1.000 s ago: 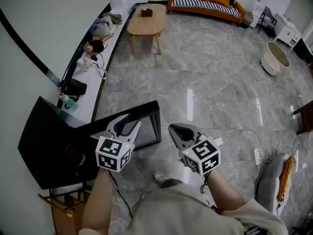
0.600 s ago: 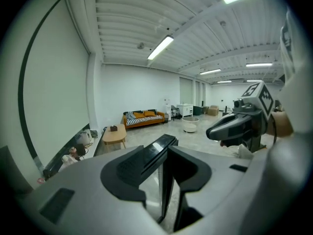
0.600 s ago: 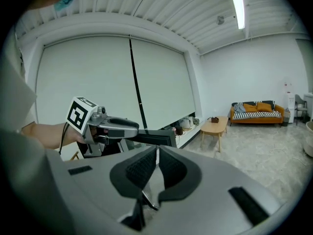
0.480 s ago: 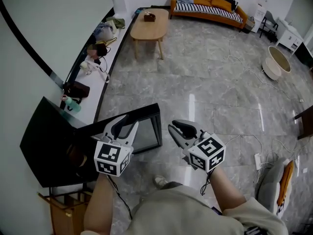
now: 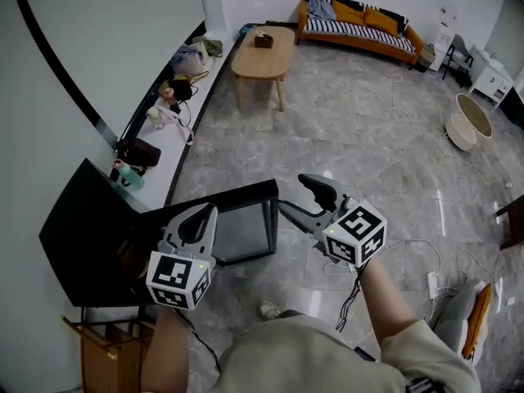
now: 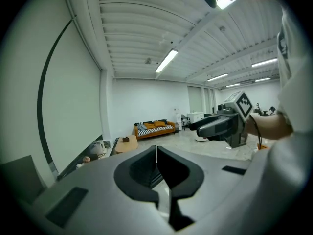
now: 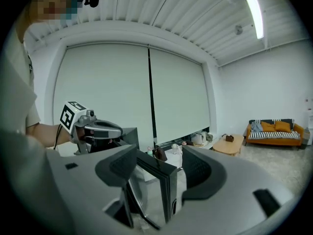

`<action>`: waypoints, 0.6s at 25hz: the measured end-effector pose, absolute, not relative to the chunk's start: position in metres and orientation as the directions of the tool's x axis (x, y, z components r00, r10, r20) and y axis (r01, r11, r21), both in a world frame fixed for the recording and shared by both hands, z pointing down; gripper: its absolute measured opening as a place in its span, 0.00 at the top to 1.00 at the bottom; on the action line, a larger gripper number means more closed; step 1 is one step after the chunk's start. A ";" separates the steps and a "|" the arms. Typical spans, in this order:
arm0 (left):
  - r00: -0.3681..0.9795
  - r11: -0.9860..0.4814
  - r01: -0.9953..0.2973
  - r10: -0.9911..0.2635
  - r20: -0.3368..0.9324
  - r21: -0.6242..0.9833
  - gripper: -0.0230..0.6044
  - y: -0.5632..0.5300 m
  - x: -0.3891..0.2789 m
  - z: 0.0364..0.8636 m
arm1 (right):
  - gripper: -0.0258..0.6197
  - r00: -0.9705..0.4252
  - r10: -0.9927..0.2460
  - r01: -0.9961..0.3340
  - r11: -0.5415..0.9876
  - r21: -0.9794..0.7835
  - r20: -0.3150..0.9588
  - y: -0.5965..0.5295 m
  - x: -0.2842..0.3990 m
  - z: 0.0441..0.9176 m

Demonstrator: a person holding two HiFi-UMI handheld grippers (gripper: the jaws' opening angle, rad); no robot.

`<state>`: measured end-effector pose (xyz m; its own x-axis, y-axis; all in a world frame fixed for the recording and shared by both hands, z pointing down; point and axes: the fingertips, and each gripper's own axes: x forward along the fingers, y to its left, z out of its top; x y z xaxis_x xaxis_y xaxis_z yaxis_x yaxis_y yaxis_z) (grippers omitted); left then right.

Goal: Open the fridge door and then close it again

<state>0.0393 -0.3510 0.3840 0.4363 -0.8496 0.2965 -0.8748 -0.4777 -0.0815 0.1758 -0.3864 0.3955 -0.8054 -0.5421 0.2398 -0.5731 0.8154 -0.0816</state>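
Observation:
The black fridge [image 5: 82, 236] stands low at the left, its glass door [image 5: 246, 232] swung open toward me. My left gripper [image 5: 205, 215] hovers over the gap between body and door; its jaws have just been closing and now meet, shut on nothing [image 6: 156, 148]. My right gripper [image 5: 291, 191] hangs just right of the door's free edge; its jaws have just been opening and stand wide apart. In the right gripper view the door's edge [image 7: 166, 180] lines up between the jaws [image 7: 159, 165]; the pads do not press on it.
A wooden stand [image 5: 102, 354] sits under the fridge. A low ledge with bags and bottles [image 5: 176, 80] runs along the left wall. Farther off are a wooden coffee table [image 5: 264, 51], a striped sofa [image 5: 356, 19] and a white tub [image 5: 472, 119]. Cables [image 5: 434, 281] trail on the marble floor.
The left jaws went from parted to shut. The right jaws went from shut to wide apart. Both grippers lifted, the right one closing in on the door's free edge.

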 end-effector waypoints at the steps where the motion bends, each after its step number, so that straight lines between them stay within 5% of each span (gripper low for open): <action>1: 0.434 -0.477 -0.875 -0.849 0.302 -0.084 0.95 -0.349 0.038 0.384 | 0.57 -0.811 -0.533 -0.563 0.823 -0.078 0.240 -0.387 0.174 0.396; 15: 0.476 -0.519 -0.853 -0.817 0.325 -0.055 0.95 -0.332 0.044 0.396 | 0.51 -0.888 -0.364 -0.419 0.893 -0.167 0.280 -0.418 0.148 0.439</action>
<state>0.0439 -0.3319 0.3963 0.4762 -0.8171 0.3249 -0.8530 -0.5190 -0.0550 0.1481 -0.4177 0.4393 -0.8882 -0.3639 0.2804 -0.4186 0.8927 -0.1672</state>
